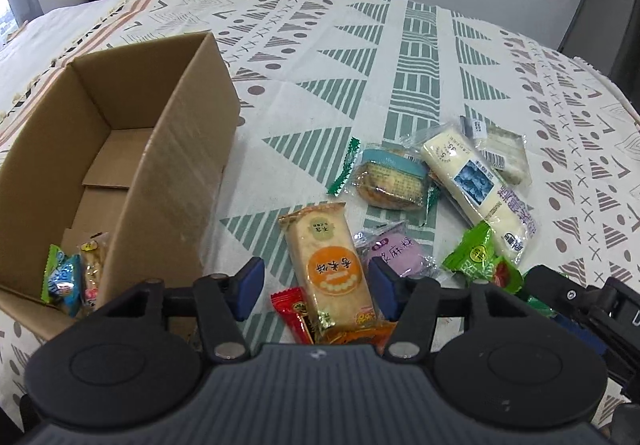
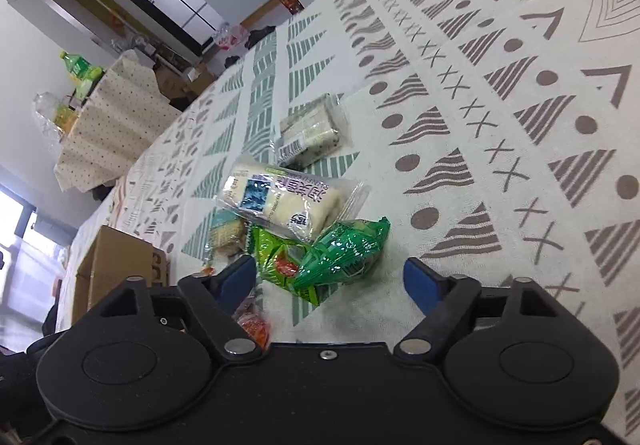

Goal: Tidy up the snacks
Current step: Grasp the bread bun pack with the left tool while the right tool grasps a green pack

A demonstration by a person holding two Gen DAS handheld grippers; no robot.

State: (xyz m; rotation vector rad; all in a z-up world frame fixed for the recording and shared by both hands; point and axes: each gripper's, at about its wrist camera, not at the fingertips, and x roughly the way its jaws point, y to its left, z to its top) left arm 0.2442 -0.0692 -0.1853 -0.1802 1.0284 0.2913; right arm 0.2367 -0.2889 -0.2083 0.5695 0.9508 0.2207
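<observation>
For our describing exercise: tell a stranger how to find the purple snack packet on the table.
Start at the open cardboard box on the patterned tablecloth; loose snacks lie beside it. The purple packet lies between the long orange-labelled cracker pack and a green packet. It is the only purple one.

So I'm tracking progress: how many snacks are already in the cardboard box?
2 visible, both in the near corner of the cardboard box: a blue-and-green packet and a yellowish packet beside it. The near wall could hide more.
</observation>
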